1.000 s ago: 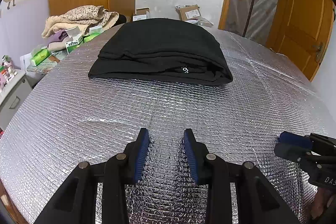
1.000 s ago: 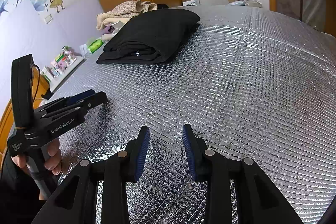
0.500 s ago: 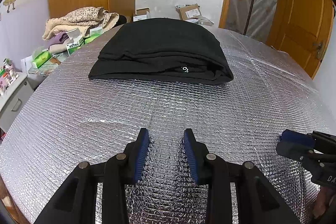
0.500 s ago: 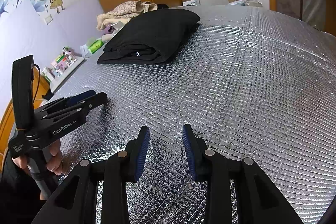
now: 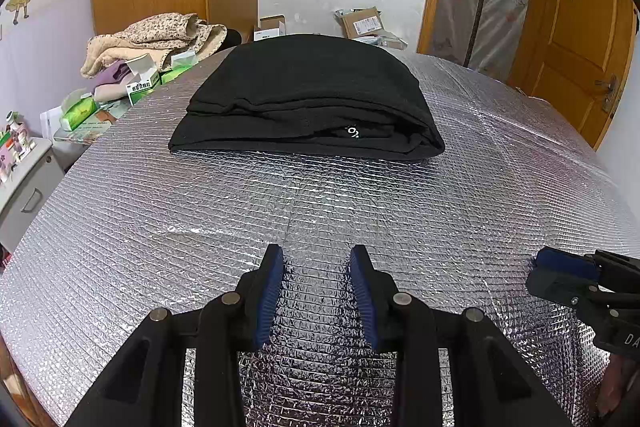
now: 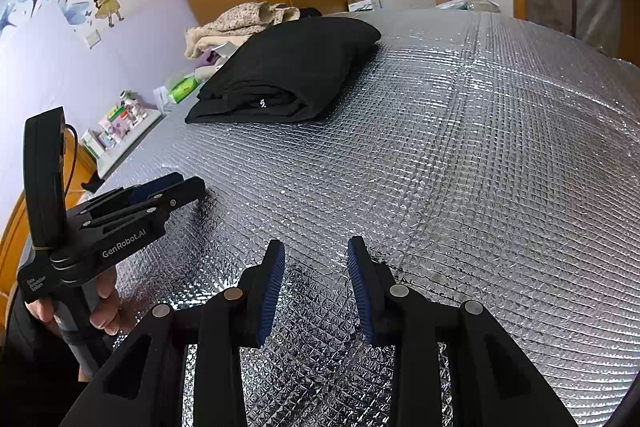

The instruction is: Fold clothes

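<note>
Both grippers, left gripper [image 5: 316, 255] and right gripper [image 6: 316, 251], hang released, empty, well short of the folded black garment [image 5: 308, 99] on the foil mat [image 5: 160, 211]; soft, floppy, likely light, best pinched at its near edge.

L gripper [image 5: 316, 259] & R gripper [image 6: 316, 253] both angled down, jaws apart, empty; hand [image 6: 104, 301] at lower left grips L handle.
</note>
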The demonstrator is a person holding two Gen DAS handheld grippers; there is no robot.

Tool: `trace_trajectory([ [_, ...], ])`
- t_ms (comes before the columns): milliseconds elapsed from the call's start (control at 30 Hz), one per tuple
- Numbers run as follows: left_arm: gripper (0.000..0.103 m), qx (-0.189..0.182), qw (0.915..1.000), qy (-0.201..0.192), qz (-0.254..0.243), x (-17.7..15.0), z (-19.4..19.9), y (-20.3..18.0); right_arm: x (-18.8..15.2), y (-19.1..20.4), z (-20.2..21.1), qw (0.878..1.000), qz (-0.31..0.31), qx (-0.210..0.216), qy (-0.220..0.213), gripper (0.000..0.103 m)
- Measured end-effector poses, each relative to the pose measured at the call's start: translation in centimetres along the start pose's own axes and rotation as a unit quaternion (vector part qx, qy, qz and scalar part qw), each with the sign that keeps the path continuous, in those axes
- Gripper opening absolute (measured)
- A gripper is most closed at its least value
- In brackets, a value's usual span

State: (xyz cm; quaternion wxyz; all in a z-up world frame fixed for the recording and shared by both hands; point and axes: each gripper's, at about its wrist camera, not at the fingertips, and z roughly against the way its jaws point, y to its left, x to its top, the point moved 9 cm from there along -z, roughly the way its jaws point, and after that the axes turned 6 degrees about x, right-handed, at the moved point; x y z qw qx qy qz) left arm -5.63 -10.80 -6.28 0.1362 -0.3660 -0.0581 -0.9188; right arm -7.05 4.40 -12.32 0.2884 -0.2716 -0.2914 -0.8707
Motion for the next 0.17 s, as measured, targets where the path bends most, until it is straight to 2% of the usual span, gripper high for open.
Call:
trace_trajectory([
  [167,0.035,-0.002,1.0,0.0,0.002,-0.03,0.07,-0.04,-0.01,-0.06,-0.01,1.0,0.0,0.0,0.0,0.035],
])
